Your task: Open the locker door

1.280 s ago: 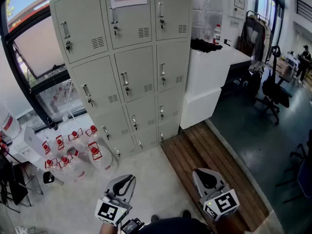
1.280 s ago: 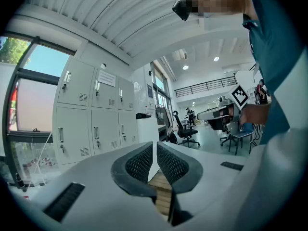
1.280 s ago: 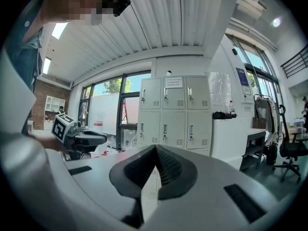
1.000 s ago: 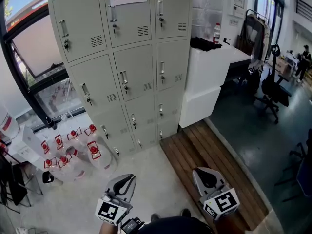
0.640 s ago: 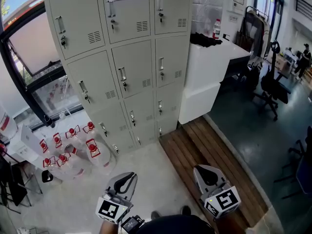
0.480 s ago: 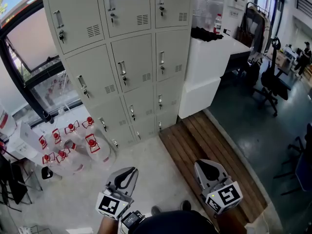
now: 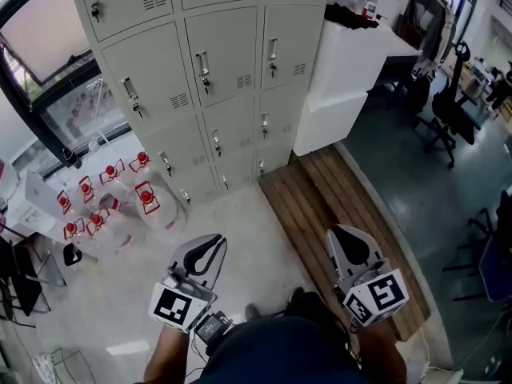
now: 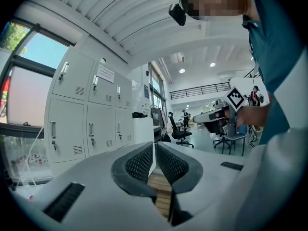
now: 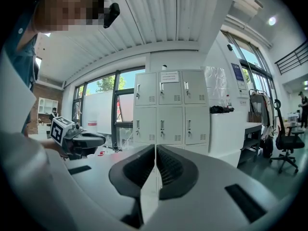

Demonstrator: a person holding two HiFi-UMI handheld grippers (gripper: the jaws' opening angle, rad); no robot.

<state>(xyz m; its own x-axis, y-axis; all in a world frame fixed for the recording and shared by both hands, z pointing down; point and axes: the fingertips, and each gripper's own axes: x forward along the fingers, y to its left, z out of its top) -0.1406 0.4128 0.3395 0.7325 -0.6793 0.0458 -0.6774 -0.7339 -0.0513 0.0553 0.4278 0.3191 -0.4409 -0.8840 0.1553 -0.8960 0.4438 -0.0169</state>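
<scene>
from the head view you get what your gripper views lack: clear plastic jugs point(image 7: 104, 210) with red caps clustered at the left foot of the locker point(image 7: 204, 78), and your left gripper point(image 7: 202, 254) and right gripper point(image 7: 352, 250) held low in front of you, both well apart from it. that view cuts off the locker's top row. the right gripper view shows the whole front, with a paper notice point(image 9: 169, 76) on the upper middle door. each gripper view also catches the other gripper off to one side, with its square-marked cube.

the left gripper's fingers are closed, ribbed black pads meeting along a thin seam with nothing between them. the right gripper's fingers are closed and empty too. the locker is pale grey sheet metal, a grid of flat rectangular doors, all closed, each with an upright handle, a lock and a small louvred vent. right of it lie brown wooden slats point(image 7: 320, 206), then a boxy white surface point(image 7: 348, 70) and a black office chair point(image 7: 452, 122).
</scene>
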